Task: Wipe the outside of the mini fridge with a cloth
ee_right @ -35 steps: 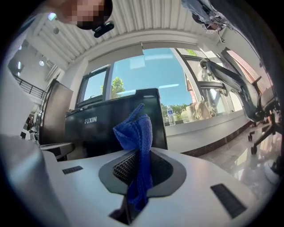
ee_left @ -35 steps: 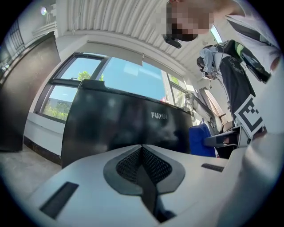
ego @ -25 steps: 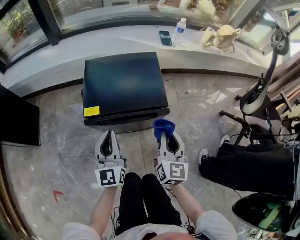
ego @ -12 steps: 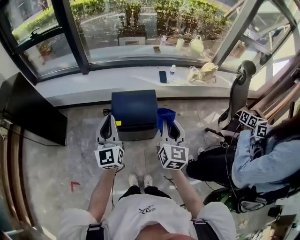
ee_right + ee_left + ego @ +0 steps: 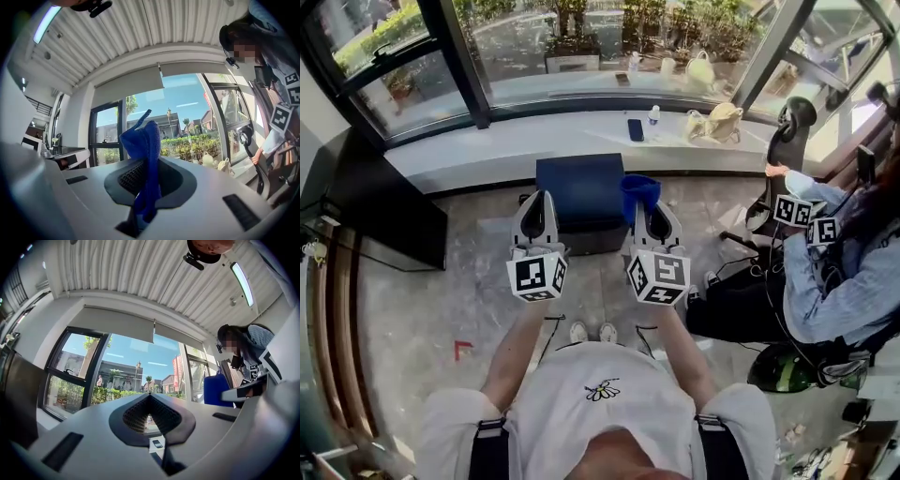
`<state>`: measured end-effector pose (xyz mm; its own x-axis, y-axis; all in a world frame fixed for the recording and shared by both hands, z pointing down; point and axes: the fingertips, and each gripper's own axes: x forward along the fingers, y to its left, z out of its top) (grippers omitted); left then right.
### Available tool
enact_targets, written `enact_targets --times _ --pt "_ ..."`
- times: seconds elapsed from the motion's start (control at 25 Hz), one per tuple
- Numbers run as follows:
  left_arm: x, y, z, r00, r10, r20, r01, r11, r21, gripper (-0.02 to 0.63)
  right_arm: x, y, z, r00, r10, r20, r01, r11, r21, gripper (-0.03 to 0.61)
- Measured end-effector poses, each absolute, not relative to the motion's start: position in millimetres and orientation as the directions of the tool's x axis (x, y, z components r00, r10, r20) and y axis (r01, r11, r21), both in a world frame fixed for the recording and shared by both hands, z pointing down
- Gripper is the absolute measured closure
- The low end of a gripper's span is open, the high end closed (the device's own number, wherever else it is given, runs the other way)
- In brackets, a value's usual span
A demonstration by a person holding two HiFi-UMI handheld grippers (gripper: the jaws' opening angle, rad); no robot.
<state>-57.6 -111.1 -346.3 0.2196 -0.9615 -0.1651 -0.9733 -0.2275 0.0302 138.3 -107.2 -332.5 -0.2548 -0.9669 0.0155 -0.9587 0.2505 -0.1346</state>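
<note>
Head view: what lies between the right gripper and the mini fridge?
Only the blue cloth, pinched by the right gripper; the head view shows it overlapping the mini fridge's right edge. The right gripper view confirms the grip.

Bright daylight throughout, with a heavy wide-angle bend.

Lit from the big windows (image 5: 572, 47) ahead, with a pale sheen on the stone floor (image 5: 422, 328) and only soft, short shadows. Strong barrel curve across the head view, straight frames bowed toward the edges. Black rounded corners in both gripper views, ceiling slats arched, strip lamp (image 5: 242, 283) glowing overhead. Pale, slightly washed sky behind the glass. Nearest grey plastic smooth and soft, out of focus. Blue cloth (image 5: 145, 159) in fair focus, street beyond fairly clear.
</note>
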Motion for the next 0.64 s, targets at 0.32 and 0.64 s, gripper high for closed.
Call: enact_targets --times 0.32,0.64 --pt "-62.9 -110.6 -340.4 0.243 -0.959 -0.146 -0.966 -0.253 0.052 0.609 130.7 -98.1 -321.3 -0.241 -0.969 0.057 -0.965 0.232 -0.123 0.518" --pt "-44.5 -114.7 -345.2 0.276 -0.950 -0.147 -0.957 -0.285 0.047 0.609 154.6 -95.2 -324.8 -0.193 -0.979 0.057 -0.975 0.186 -0.118 0.518"
